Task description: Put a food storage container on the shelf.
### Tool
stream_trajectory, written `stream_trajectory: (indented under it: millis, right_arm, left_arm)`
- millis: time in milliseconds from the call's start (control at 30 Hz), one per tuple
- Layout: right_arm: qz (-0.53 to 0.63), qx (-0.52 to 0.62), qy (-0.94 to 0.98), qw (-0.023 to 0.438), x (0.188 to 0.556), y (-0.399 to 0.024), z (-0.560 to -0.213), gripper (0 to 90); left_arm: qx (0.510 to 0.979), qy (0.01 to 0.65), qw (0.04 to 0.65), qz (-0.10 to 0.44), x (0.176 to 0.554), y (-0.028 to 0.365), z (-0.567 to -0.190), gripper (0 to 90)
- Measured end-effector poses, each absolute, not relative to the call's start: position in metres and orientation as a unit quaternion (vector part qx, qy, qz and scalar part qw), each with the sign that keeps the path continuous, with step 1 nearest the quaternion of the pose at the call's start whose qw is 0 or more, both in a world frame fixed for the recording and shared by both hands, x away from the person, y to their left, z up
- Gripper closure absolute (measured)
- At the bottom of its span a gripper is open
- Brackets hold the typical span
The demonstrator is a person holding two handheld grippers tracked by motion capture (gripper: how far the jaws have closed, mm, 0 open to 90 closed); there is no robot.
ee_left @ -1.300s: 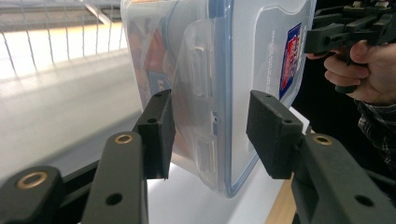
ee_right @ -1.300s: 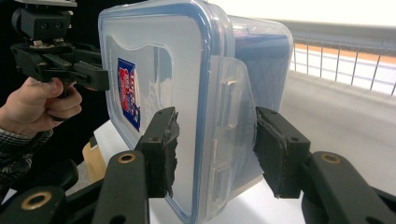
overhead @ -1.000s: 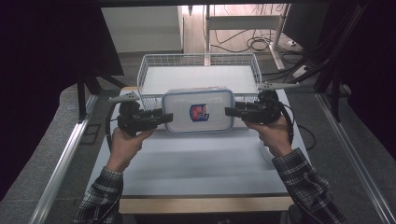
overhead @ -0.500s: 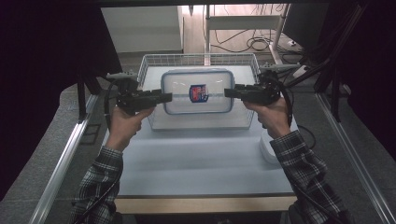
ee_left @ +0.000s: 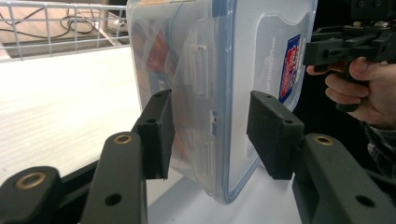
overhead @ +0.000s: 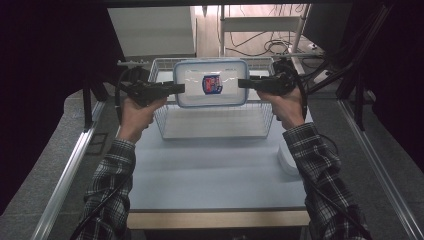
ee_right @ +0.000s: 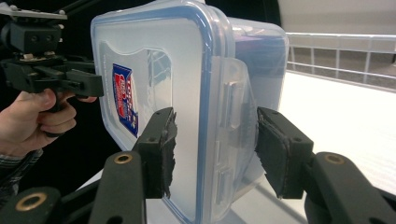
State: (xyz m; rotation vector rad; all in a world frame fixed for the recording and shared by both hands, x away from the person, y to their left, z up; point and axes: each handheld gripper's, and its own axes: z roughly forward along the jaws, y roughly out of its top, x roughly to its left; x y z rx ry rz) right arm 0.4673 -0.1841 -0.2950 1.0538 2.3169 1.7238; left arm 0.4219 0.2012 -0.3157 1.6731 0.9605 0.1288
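Item 1, table: pale blue top, bare in the near half; a white object lies at its 4 o'clock edge.

Item 2, left claw: held at 10 o'clock of the table, pinching the left short end of the container over its latch flap; in the left gripper view the pads sit on either side of the lid edge.

Item 3, right claw: at 2 o'clock, pinching the right short end the same way, pads bracketing the latch.

Item 4, lidded plastic container: clear, blue-rimmed, label on the lid; carried between both claws, tilted with the lid toward the camera, above the wire basket at 12 o'clock.

Change noted: a second ago the container lay on the table in front of the basket; it has since been lifted and carried away from the person. Judgement: the transfer is well along, with lowering into the basket and release remaining.
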Motion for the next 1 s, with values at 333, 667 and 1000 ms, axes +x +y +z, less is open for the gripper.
stream_trajectory:
  millis: [333,667,1000]
  right_arm:
    - [0.558,0.359,0.748,0.03,0.487,-0.182,-0.301,48.7]
    - [0.562,0.364,0.742,0.031,0.496,-0.179,-0.306,47.8]
    - [0.551,0.366,0.748,0.054,0.495,-0.175,-0.307,43.3]
  left_arm:
    - [0.707,0.421,0.566,0.052,0.441,0.201,-0.322,51.1]
    - [0.704,0.421,0.568,0.068,0.448,0.201,-0.326,49.2]
    - [0.717,0.429,0.54,0.105,0.448,0.191,-0.326,43.2]
